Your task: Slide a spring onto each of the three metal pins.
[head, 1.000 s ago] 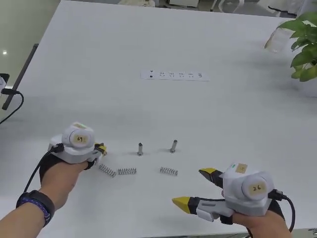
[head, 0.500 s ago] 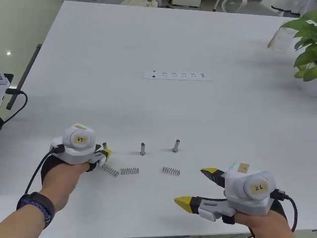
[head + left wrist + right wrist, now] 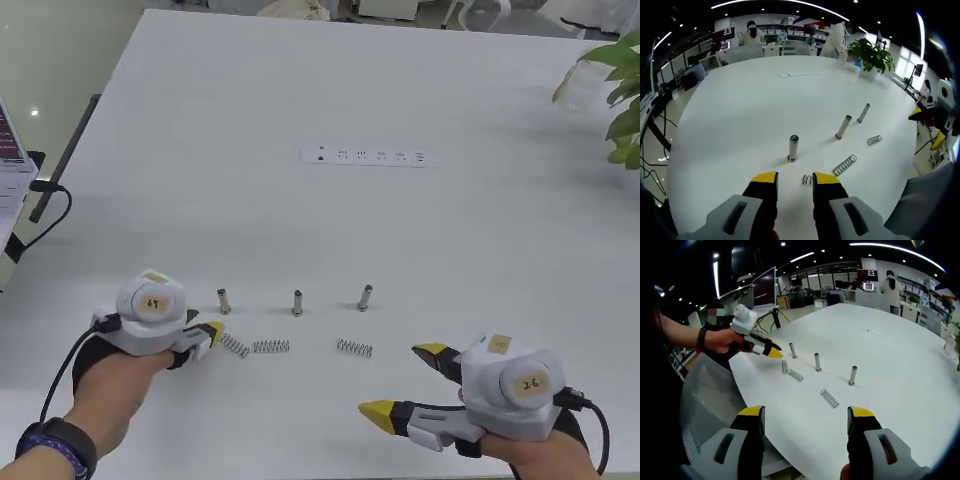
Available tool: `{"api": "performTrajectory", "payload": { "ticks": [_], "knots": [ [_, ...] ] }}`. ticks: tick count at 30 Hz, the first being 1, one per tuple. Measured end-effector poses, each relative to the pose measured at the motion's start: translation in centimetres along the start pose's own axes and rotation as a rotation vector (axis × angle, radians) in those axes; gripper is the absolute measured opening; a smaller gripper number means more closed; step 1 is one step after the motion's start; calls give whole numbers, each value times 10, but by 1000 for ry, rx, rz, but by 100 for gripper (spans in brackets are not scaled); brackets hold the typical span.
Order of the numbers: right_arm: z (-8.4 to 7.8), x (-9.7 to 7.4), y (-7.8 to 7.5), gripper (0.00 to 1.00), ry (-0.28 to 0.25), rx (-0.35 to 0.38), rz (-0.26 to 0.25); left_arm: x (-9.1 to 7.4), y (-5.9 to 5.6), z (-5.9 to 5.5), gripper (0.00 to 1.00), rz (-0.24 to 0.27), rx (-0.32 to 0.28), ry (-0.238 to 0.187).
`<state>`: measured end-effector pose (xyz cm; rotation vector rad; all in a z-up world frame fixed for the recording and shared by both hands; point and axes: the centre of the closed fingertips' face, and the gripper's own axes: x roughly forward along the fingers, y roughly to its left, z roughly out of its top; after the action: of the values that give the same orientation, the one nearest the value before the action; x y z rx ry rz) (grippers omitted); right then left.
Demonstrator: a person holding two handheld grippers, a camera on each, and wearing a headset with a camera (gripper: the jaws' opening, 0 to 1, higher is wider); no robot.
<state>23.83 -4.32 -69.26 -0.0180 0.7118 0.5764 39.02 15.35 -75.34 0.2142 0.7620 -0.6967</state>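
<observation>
Three metal pins stand in a row on the white table: left pin (image 3: pixel 224 301), middle pin (image 3: pixel 297 303), right pin (image 3: pixel 365 297). Three springs lie flat in front of them: (image 3: pixel 235 345), (image 3: pixel 271 346), (image 3: pixel 354 348). My left gripper (image 3: pixel 208 334) is open just left of the nearest spring (image 3: pixel 806 179), which lies ahead of its narrow gap, apart from the yellow fingertips (image 3: pixel 765 177). The left pin (image 3: pixel 792 148) stands right behind that spring. My right gripper (image 3: pixel 405 380) is wide open, hovering near the front edge with a spring (image 3: pixel 829 398) ahead of it.
A white power strip (image 3: pixel 365 156) lies mid-table beyond the pins. A potted plant (image 3: pixel 620 110) stands at the far right. A black cable (image 3: pixel 60 185) runs off the table's left edge. The table's front edge is close under both hands.
My left gripper has drawn back toward me. The left pin, hidden behind it a second ago, now stands in plain sight. The right gripper has stayed put.
</observation>
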Motion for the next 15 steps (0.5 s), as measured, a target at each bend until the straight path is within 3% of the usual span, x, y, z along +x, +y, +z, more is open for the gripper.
{"api": "performTrajectory", "payload": {
  "ticks": [7,15],
  "knots": [
    [-1,0,0,65,0,0,1,-11,1,-16,22,-2,-19,-7],
    [-1,0,1,65,0,-2,4,-15,2,-21,22,3,-27,-8]
  ]
}}
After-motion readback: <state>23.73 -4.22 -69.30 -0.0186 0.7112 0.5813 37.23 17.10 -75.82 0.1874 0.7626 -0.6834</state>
